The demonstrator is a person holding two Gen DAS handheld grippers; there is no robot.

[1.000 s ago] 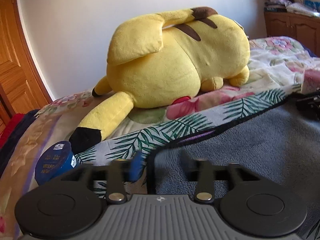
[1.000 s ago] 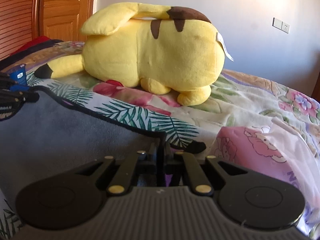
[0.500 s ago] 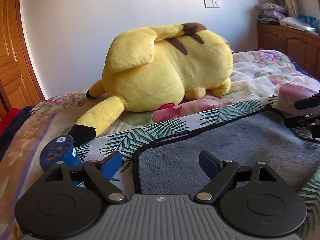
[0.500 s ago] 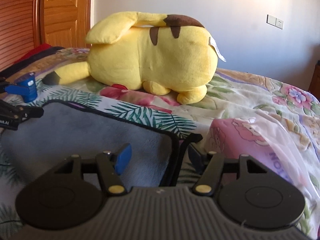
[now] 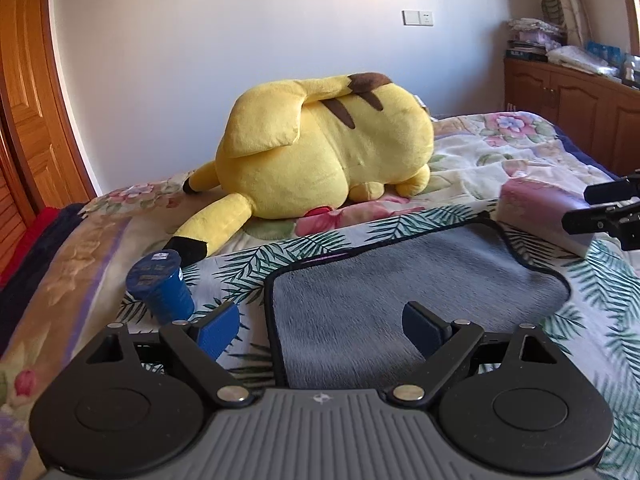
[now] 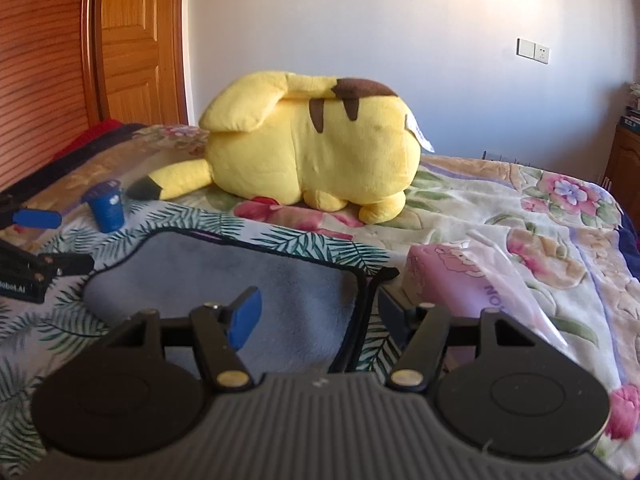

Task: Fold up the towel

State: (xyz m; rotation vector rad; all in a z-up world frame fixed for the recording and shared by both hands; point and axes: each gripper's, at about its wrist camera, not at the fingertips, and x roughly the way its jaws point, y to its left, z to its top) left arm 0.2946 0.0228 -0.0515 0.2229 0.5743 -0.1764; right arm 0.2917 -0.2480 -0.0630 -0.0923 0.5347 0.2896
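A grey towel with a black hem lies folded on the leaf-print cloth on the bed; it also shows in the right wrist view. My left gripper is open and empty, raised above the towel's near left edge. My right gripper is open and empty, raised above the towel's right edge. The right gripper shows at the right edge of the left wrist view, and the left gripper at the left edge of the right wrist view.
A large yellow plush toy lies behind the towel. A blue cup stands left of the towel. A pink packet lies to its right. Wooden doors stand at the left, a wooden cabinet at the right.
Both grippers have opened, let go of the towel's corners and drawn back and up. The towel now lies flat on the bed.
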